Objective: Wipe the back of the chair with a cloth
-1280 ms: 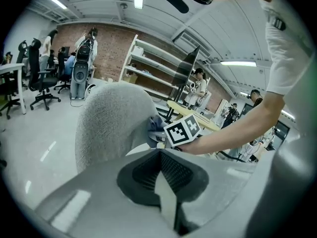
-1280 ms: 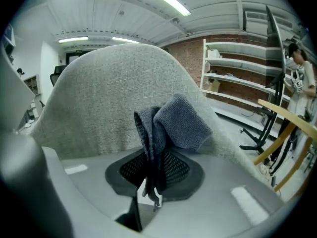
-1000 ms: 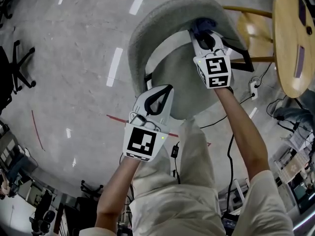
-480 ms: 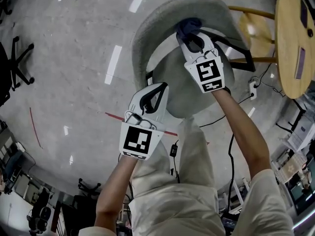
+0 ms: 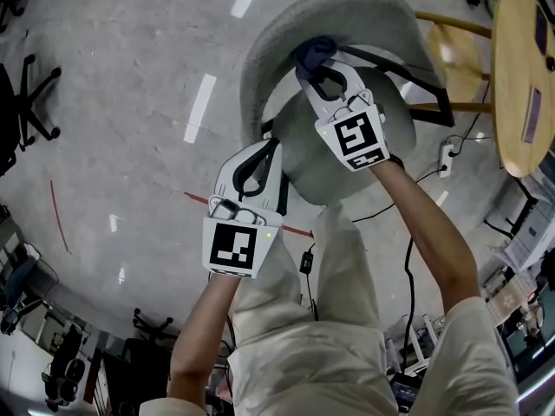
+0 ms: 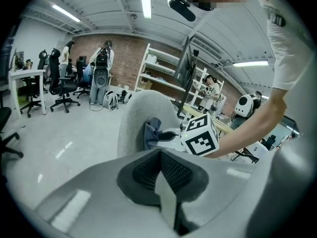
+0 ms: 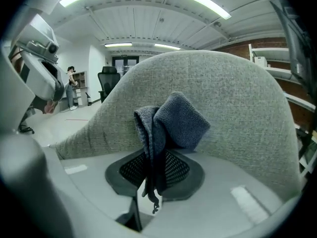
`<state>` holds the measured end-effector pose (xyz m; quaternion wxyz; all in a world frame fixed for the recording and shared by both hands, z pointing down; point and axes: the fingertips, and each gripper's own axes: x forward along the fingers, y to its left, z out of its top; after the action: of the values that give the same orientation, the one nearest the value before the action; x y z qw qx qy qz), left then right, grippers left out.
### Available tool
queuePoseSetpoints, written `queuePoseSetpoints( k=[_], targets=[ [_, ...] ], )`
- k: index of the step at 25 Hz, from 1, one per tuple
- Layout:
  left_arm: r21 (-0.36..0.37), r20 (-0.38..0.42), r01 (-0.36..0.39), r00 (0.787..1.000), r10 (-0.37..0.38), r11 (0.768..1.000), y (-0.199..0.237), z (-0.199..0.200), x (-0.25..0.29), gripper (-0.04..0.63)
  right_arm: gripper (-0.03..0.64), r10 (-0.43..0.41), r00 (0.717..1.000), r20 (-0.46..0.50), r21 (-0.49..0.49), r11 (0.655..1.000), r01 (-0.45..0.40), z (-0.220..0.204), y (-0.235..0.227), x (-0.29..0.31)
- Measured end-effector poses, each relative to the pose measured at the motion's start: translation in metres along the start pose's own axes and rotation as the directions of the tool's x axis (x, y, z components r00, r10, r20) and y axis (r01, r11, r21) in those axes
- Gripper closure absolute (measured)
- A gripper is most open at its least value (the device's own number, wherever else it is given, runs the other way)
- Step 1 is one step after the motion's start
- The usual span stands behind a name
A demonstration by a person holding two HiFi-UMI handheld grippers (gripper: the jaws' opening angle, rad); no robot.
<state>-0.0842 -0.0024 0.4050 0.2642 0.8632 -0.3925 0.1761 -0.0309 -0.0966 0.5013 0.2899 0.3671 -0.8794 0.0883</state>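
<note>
While both of the person's forearms reach in from the bottom of the head view, the left gripper (image 5: 267,148) sits at the near-left edge of the chair (image 5: 282,29), beside the seat (image 5: 305,170). Its fingers are pressed together with nothing between them; whether their tip touches the seat edge cannot be told. The right gripper (image 5: 317,66) is farther in, over the seat, and points at the inner face of the curved grey backrest (image 7: 237,98). Its fingers are clamped on a dark blue cloth (image 7: 173,123). The cloth bunches out past the fingertips and presses against the backrest fabric near the middle of the curve, with a loose fold hanging down between the mesh pads. From the left gripper view, the cloth shows as a blue wad against the inside of the chair back, with the right gripper's marker cube (image 6: 200,135) just behind it. Beyond the chair to its right stands a round wooden tabletop (image 5: 520,68), and a white power strip (image 5: 447,154) with black cables lies on the grey floor (image 5: 130,102) below it. Well to the chair's left, a thin red line (image 5: 54,219) marks the floor, and a black office chair (image 5: 26,115) stands farther out. Past the chair back in the left gripper view are white shelving (image 6: 163,68) and a brick wall (image 6: 124,48).
</note>
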Motion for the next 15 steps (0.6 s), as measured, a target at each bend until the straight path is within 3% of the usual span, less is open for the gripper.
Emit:
queuePoseSetpoints(
  k=[15],
  targets=[
    [-0.091, 0.028, -0.128, 0.991, 0.131, 0.988, 0.007, -0.022, -0.023, 0.595, 0.540, 0.154, 0.988, -0.006, -0.106, 0.982, -0.154, 0.005, 0.047, 0.001]
  ],
)
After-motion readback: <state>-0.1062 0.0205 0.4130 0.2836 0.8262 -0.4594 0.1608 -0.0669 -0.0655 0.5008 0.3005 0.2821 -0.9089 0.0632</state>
